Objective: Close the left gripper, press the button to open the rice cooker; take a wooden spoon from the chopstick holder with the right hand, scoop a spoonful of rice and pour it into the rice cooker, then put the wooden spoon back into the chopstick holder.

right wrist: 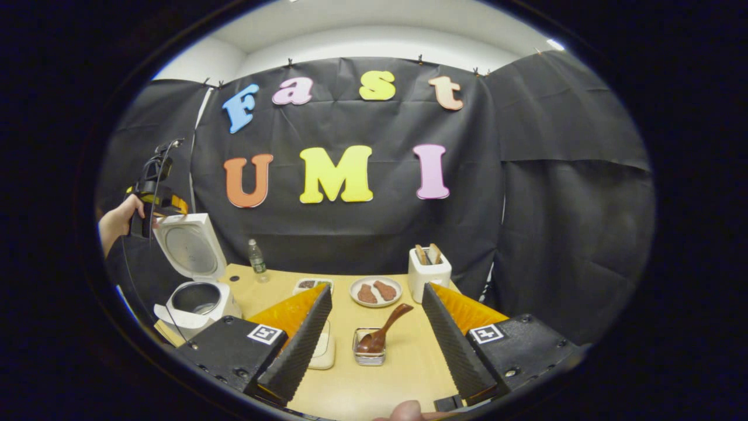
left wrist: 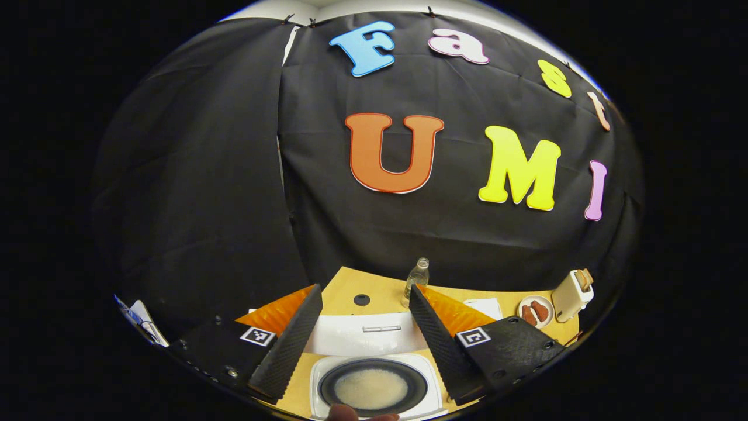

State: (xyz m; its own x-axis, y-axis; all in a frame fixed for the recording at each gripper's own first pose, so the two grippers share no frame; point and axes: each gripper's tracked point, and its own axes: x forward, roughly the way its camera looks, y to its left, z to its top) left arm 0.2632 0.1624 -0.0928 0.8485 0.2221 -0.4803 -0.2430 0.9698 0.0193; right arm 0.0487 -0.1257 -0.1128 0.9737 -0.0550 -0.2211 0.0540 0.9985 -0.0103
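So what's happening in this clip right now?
A person holds a claw in each hand at a wooden table. The rice cooker is already open, lid up, with rice in its pot. The left claw hovers open above it. The right claw is open, facing the wooden spoon, which rests in a small holder, not yet grasped.

Rice cooker point(right wrist: 196, 275): glossy white plastic, dark smooth inner pot point(left wrist: 372, 387). Wooden spoon point(right wrist: 383, 334): polished brown wood, in a wire-metal holder point(right wrist: 368, 348). Worktop point(right wrist: 385, 374): matt light wood. Bottle point(right wrist: 256, 259) beside cooker: clear plastic.
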